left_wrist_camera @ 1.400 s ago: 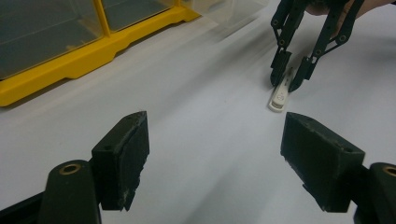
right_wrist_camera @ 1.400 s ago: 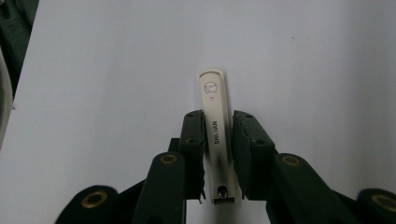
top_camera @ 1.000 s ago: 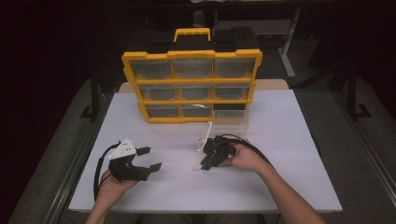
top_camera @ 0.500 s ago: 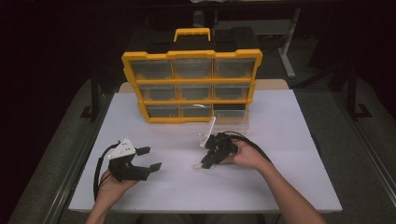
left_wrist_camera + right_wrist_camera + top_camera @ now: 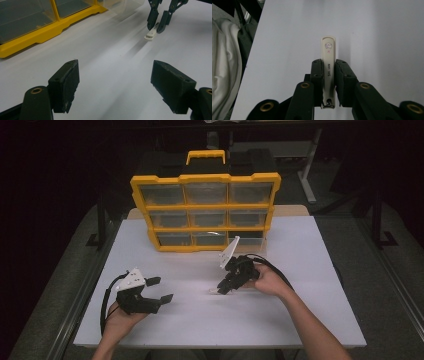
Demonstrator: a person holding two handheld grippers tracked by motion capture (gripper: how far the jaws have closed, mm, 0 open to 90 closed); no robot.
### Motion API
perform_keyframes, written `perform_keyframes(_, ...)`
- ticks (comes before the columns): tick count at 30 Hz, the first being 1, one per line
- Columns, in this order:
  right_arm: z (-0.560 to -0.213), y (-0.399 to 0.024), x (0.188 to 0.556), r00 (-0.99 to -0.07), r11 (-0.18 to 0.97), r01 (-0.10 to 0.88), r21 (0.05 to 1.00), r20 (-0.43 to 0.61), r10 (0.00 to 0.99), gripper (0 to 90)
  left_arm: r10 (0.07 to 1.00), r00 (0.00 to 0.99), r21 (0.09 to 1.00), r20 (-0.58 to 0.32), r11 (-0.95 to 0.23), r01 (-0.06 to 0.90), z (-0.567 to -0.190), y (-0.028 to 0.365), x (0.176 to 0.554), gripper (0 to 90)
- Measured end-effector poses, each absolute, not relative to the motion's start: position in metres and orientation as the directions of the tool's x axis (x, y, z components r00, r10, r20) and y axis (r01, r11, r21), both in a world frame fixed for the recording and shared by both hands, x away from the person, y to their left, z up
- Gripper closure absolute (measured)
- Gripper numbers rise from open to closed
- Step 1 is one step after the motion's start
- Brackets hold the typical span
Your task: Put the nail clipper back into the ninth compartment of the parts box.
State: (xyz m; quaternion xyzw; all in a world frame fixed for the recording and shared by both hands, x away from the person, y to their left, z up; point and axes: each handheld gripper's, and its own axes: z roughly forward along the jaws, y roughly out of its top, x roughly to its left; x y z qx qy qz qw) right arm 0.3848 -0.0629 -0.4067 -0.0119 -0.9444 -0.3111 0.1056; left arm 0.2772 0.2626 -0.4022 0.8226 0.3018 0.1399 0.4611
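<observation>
Black jaws of the right gripper (image 5: 329,75) clamped flat against both long sides of a cream nail clipper (image 5: 328,62), printed lettering running along its top lever, a small round emblem near the far tip, the pivot pin end sitting back between the jaw bases. Clipper pointing straight ahead of the claw, low over the white table (image 5: 374,30), its far half sticking out beyond the jaw tips. Off to the claw's left, past the table edge, a fold of white cloth (image 5: 224,65) and dark framing. Seen from above: right gripper (image 5: 229,284) angled down toward the tabletop, pale clipper (image 5: 216,292) at its tips just touching or barely over the surface, hard to tell which; right hand (image 5: 265,279) wrapped around the body, black cable looping behind. Beyond the claw, near it, a yellow drawer organizer (image 5: 205,212) standing upright with clear drawers, one lower-right drawer (image 5: 250,241) pulled partway out toward the gripper. Well apart on the other side, left gripper (image 5: 161,290) held in the left hand (image 5: 120,320), jaws spread wide with bare table between them. From the left gripper (image 5: 115,77) view: same wide gap, the clipper (image 5: 152,33) farther off pinched by the other claw, yellow organizer base (image 5: 37,37) along the upper left.
</observation>
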Motion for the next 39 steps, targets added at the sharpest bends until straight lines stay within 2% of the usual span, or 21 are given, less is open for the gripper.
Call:
perform_keyframes(31,-0.372,-0.076,0.403,-0.974,0.761,0.14,0.633,0.228,-0.01,75.8,0.63,0.773,0.851,-0.073,-0.364,0.378,-0.401,0.265,0.278,22.8)
perform_keyframes(39,-0.359,-0.081,0.405,-0.98,0.754,0.12,0.646,0.197,-0.012,75.9,0.63,0.773,0.851,-0.072,-0.365,0.377,-0.401,0.265,0.278,22.8)
